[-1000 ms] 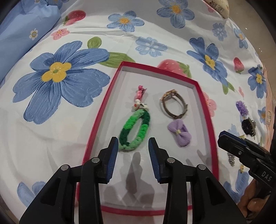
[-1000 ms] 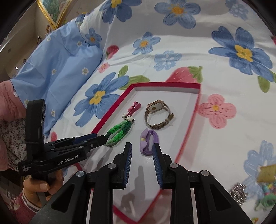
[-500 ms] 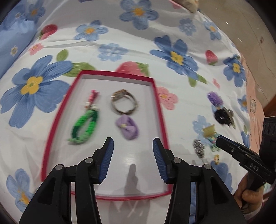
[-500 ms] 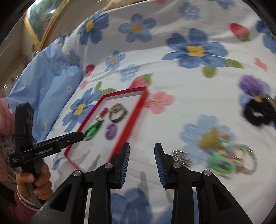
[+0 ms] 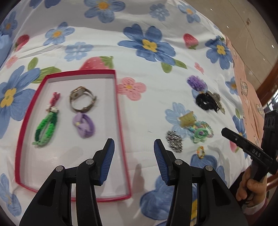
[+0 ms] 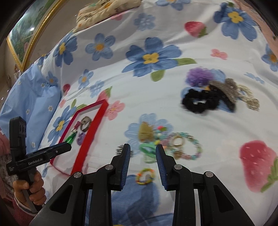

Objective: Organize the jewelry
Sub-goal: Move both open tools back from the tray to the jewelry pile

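Note:
A red-rimmed tray (image 5: pixel 119 121) lies on the flowered bedspread. It holds a green braided bracelet (image 5: pixel 45 129), a watch (image 5: pixel 81 100) and a purple bow tie (image 5: pixel 84 126). My left gripper (image 5: pixel 133 156) hovers open over the tray's near right corner with nothing between its fingers. To the right lies loose jewelry: a silver chain piece (image 5: pixel 174 141), bead bracelets (image 6: pixel 187 147), a green hair tie (image 6: pixel 148 149), a small bead ring (image 6: pixel 145 176), a black scrunchie (image 6: pixel 199 101) and a purple pompom (image 6: pixel 199 76). My right gripper (image 6: pixel 142 156) stands open and empty just above the green hair tie and bead ring.
A light blue pillow (image 6: pixel 31 97) lies left of the tray, and a patterned cushion (image 6: pixel 104 12) at the bed's far side. A pink sheet (image 5: pixel 246 90) hangs at the right edge. A framed picture (image 6: pixel 26 34) is on the wall. Hands hold both gripper handles.
Both grippers have swung right, away from over the tray, toward the loose pile. The left jaws stand wider than before. The tray's items have not moved.

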Tool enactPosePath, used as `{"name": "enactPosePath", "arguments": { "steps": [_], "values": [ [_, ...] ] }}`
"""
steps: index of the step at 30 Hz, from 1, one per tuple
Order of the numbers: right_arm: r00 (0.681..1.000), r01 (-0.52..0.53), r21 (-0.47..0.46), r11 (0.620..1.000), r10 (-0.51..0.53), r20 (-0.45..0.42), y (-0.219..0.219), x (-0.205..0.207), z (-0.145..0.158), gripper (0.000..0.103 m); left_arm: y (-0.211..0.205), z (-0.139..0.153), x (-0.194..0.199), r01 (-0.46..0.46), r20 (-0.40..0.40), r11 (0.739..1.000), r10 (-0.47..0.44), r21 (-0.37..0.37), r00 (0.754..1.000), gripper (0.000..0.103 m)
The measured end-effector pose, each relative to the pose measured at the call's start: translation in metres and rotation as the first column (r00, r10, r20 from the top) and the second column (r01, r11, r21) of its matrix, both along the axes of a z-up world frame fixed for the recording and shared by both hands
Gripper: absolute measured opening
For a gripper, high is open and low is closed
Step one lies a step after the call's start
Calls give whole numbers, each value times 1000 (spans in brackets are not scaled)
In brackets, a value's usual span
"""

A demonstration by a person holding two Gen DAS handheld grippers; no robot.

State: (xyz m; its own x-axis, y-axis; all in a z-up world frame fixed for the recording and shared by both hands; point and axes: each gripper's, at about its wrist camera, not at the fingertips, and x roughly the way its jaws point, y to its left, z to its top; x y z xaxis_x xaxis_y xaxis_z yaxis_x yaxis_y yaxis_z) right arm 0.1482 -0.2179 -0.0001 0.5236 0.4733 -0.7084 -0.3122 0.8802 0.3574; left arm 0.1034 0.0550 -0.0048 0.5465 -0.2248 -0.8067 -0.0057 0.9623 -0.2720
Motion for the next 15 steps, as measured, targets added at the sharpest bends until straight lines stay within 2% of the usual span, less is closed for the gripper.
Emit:
{"name": "enactPosePath", "arguments": {
  "steps": [5,15],
  "values": [
    [999,41,-13,999,-41,-4,-21,0,-5,33,-21,-2,3,49,-8,999,-49,4,999,46],
    [996,89,-60,994,-90,-16,-43,6,-17,33,-57,-15,15,130,-37,991,-129,23,991,54]
  ]
}}
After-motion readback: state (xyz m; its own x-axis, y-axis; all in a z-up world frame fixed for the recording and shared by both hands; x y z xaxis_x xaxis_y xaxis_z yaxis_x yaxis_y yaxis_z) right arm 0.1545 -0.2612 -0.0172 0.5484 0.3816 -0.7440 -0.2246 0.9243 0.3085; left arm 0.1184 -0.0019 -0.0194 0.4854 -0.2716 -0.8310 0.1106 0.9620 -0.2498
